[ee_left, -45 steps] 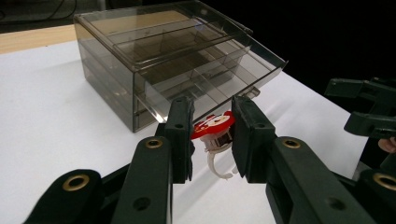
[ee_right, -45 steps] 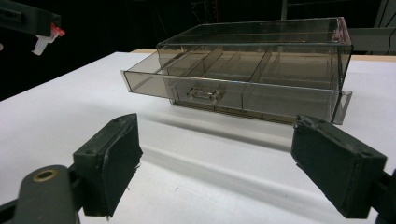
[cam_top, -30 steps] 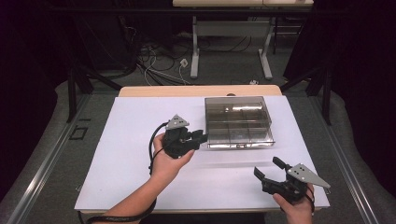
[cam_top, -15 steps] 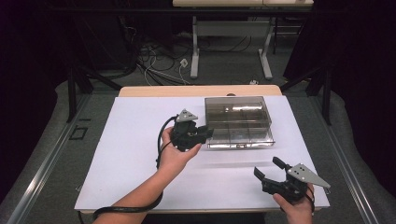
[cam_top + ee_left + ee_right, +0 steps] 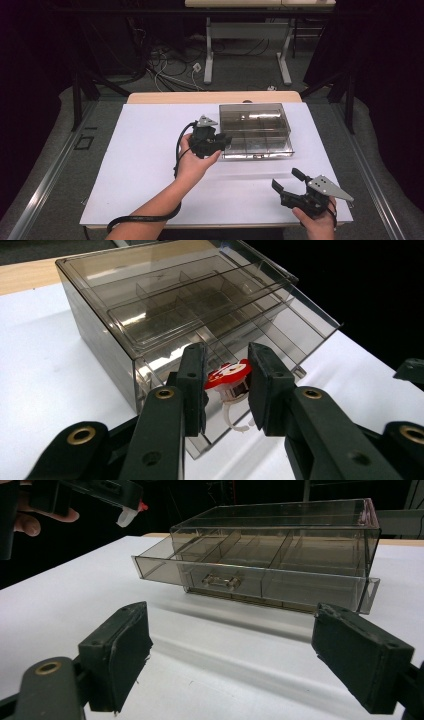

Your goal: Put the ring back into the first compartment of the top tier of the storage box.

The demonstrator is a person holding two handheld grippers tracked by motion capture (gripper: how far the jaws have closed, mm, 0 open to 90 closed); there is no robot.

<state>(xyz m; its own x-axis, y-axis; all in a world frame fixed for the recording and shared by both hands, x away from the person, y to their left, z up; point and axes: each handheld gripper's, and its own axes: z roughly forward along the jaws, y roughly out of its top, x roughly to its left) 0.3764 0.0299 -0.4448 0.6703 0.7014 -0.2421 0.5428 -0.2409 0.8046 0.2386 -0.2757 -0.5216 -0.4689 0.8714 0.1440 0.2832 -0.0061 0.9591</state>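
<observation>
Pinching a tiny red-topped ring [image 5: 228, 377] between its pads, the left gripper [image 5: 216, 142] hangs right at the open drawer [image 5: 240, 572] of the smoky clear organizer box [image 5: 252, 117] on the white counter [image 5: 140, 165]. The ring looks like light, hard plastic, probably slick, so squeezing the flat red top seems safer than the thin clear band. The right gripper [image 5: 291, 181] sits spread wide, empty, well apart. The red top's design is half hidden by the jaws, and glare hides whether the compartments hold anything.
</observation>
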